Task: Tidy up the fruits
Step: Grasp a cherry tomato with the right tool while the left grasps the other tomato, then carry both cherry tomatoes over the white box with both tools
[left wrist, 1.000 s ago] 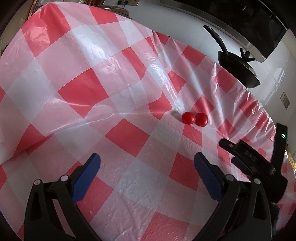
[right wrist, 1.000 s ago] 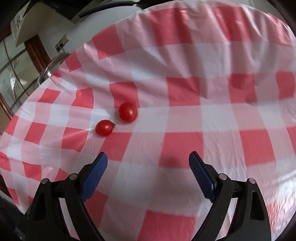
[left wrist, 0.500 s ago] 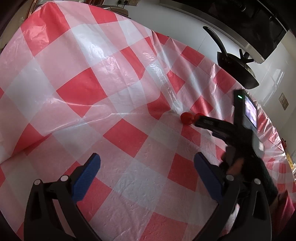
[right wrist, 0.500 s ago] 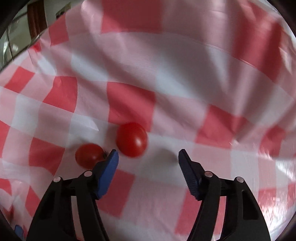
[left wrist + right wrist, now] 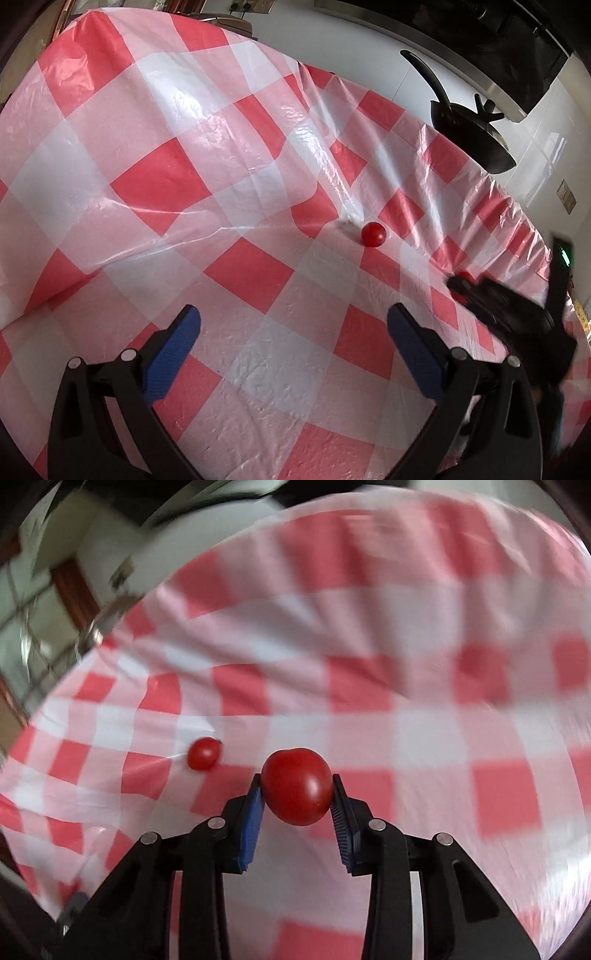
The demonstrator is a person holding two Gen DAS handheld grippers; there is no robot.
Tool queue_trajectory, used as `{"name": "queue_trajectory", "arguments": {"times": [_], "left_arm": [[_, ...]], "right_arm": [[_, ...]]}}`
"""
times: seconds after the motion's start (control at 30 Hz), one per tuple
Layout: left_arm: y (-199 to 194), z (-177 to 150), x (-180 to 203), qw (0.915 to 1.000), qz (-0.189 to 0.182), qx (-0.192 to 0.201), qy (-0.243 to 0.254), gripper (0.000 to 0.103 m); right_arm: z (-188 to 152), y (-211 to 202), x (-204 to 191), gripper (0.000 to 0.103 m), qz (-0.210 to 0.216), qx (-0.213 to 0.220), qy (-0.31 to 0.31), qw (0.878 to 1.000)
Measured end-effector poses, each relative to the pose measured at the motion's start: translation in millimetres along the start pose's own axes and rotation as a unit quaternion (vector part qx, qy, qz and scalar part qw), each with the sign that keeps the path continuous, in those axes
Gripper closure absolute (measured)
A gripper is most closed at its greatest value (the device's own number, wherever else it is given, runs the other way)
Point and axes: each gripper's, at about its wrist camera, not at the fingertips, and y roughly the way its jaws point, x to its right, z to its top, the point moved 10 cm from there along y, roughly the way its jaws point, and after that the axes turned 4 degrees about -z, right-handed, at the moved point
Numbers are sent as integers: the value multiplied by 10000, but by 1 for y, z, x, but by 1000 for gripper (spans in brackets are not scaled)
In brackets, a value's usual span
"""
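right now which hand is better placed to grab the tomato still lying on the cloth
Left, probably. The left gripper is open and empty, with the loose tomato lying ahead of it on the tablecloth. The right gripper has just closed on the other tomato, so it is occupied.

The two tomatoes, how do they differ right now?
The held tomato sits clamped between the right gripper pads, clear of the checked tablecloth; the loose tomato lies on the cloth, untouched. The held tomato looks larger in the right wrist view, though it is nearer the camera. Both are red, round and glossy.
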Motion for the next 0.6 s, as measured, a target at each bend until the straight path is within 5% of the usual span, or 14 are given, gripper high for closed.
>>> {"name": "queue_trajectory", "arguments": {"times": [0.13, 0.37, 0.6], "left_arm": [[0, 0, 2, 10000, 10, -13, 29, 2], [3, -3, 18, 9994, -48, -108, 311, 2], [72, 23, 78, 9921, 141, -414, 1180, 2]], "right_arm": [[3, -11, 38, 68, 123, 145, 757, 9969], [11, -28, 51, 67, 310, 606, 1001, 9926], [14, -27, 45, 67, 348, 652, 1033, 9919]]}}
